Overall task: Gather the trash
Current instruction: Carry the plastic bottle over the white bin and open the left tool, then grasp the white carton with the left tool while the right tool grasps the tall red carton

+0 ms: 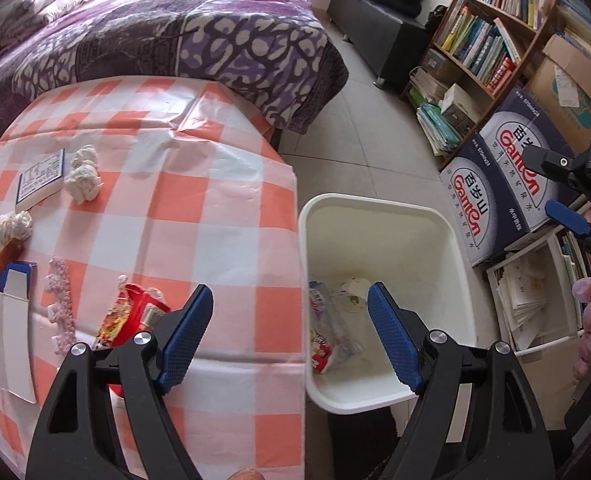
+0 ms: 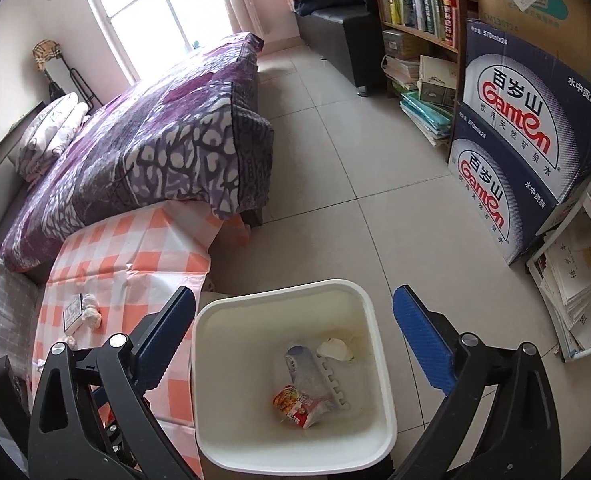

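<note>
A white trash bin (image 1: 451,240) (image 2: 369,308) stands on the floor beside the checkered table (image 1: 199,208) (image 2: 135,256). Inside lie a clear plastic bottle (image 2: 307,376), a red snack wrapper (image 2: 293,404) and a white crumpled piece (image 2: 335,348). On the table are crumpled tissues (image 1: 82,178), another tissue (image 1: 12,228), a red snack wrapper (image 1: 129,316) and a small box (image 1: 41,180). My left gripper (image 1: 291,336) is open and empty over the table edge and bin. My right gripper (image 2: 295,340) is open and empty above the bin; it also shows at the right in the left wrist view (image 1: 559,200).
A bed with a purple blanket (image 1: 199,40) (image 2: 143,152) lies behind the table. Stacked water cartons (image 1: 503,184) (image 2: 519,140), a bookshelf (image 1: 491,32) and paper stacks (image 2: 575,280) line the right. A pink lace strip (image 1: 61,304) and white card (image 1: 9,340) lie on the table.
</note>
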Tool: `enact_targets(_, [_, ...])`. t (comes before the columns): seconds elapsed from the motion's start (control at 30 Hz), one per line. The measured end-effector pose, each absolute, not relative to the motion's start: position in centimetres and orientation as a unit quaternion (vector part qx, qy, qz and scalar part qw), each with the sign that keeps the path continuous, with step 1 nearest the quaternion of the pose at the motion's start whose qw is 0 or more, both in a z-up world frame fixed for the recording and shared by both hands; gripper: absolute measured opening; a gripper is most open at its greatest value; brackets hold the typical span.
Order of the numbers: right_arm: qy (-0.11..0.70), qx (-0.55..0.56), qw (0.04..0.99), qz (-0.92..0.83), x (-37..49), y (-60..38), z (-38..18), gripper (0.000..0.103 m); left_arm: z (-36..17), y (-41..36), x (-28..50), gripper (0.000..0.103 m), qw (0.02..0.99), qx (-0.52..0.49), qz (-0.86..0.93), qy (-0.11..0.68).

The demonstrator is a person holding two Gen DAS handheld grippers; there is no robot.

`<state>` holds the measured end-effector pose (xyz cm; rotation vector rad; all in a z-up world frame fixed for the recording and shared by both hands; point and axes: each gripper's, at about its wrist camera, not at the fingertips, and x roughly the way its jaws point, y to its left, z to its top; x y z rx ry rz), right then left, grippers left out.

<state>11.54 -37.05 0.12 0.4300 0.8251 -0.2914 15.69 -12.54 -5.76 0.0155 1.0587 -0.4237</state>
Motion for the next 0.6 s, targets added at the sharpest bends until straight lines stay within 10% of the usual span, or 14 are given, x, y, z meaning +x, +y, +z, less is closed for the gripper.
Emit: enact_targets(0.6, [0.458, 0.121, 0.880, -0.029, 16.0, -22.3, -1.5, 0.096, -7.0, 2.6, 17.3, 0.078, 0.849, 0.056, -0.016, 0.526])
